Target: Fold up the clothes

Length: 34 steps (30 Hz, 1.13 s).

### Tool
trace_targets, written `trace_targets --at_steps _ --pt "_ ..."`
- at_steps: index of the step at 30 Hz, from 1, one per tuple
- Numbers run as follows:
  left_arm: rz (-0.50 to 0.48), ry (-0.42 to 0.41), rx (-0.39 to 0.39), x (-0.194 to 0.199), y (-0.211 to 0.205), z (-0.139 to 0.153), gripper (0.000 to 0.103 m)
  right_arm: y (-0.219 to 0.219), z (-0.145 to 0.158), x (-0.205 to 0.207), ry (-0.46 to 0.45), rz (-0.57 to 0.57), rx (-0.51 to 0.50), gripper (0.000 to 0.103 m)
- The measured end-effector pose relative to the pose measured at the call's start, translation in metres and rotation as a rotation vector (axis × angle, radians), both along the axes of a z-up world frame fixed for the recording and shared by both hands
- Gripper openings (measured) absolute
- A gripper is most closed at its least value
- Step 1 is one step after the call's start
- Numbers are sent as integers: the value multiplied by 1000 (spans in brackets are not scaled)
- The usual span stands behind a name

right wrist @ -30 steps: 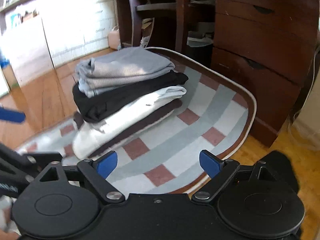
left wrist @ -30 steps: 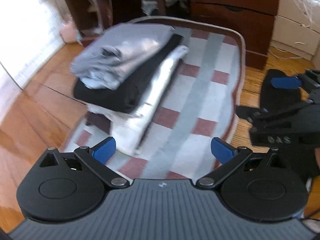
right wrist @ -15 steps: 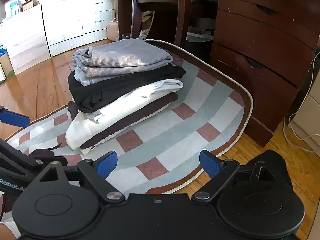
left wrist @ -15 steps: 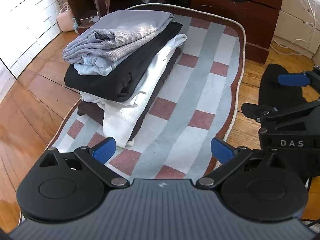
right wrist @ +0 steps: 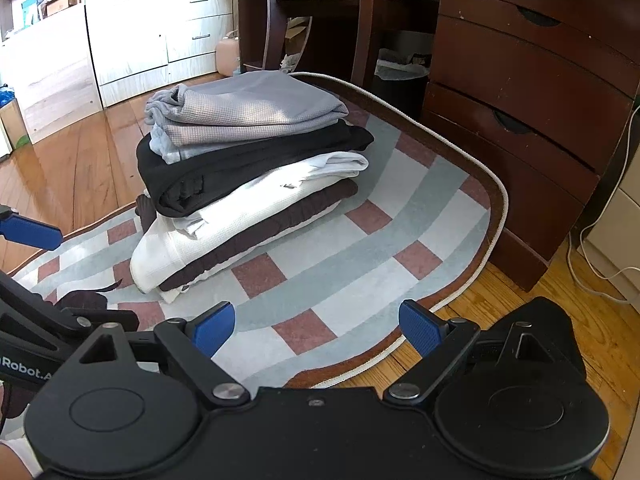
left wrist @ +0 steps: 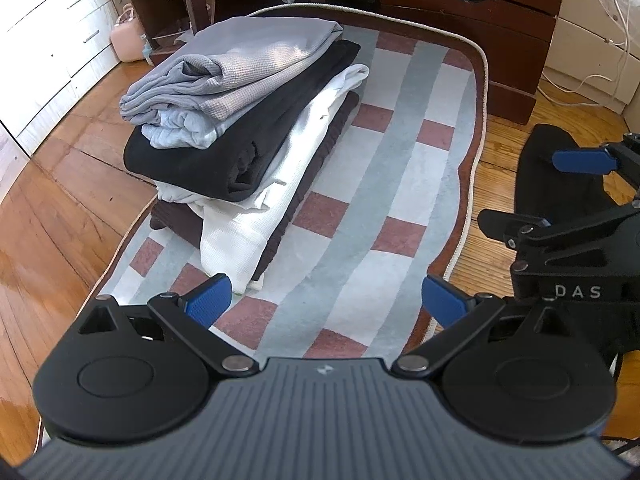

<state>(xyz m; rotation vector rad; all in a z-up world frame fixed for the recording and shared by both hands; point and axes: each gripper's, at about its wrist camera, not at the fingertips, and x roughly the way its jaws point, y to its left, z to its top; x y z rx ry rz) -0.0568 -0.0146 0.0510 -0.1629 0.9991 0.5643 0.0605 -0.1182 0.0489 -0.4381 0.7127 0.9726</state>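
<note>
A stack of folded clothes [left wrist: 248, 128] sits on the left half of a checked rug [left wrist: 400, 184]: a grey top [left wrist: 256, 60] uppermost, then a black garment [left wrist: 224, 156], a white one [left wrist: 240, 240] and a dark brown one at the bottom. The stack also shows in the right wrist view [right wrist: 248, 160]. My left gripper [left wrist: 326, 304] is open and empty, held above the rug's near end. My right gripper [right wrist: 316, 326] is open and empty, above the rug's near right edge. Each gripper shows in the other's view.
A dark wooden dresser [right wrist: 540, 120] stands behind the rug on the right. A desk and chair legs [right wrist: 320, 20] stand at the back. White drawers [right wrist: 140, 40] line the left wall. A black object [left wrist: 560, 184] lies on the wood floor to the right. Cables [right wrist: 592, 256] trail by the dresser.
Both views have steadied after blur a second ago. The left gripper has drawn back slightly from the stack. Both grippers stay open.
</note>
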Motion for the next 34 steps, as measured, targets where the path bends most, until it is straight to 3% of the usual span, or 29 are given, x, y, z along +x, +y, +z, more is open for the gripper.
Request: trace_targets --at_steps 18,24,28,34 --pt "-6 -12 10 2 -1 0 103 0 -10 3 -25 -17 -27 92" --pt "37 -79 46 -9 5 11 103 -2 -10 -5 -121 -34 -44 92" --pt "52 -77 45 -12 10 13 103 -4 -5 -4 -172 -52 -34 92" --pt "40 -57 36 -9 14 3 103 -1 -8 0 -140 -56 -35 92"
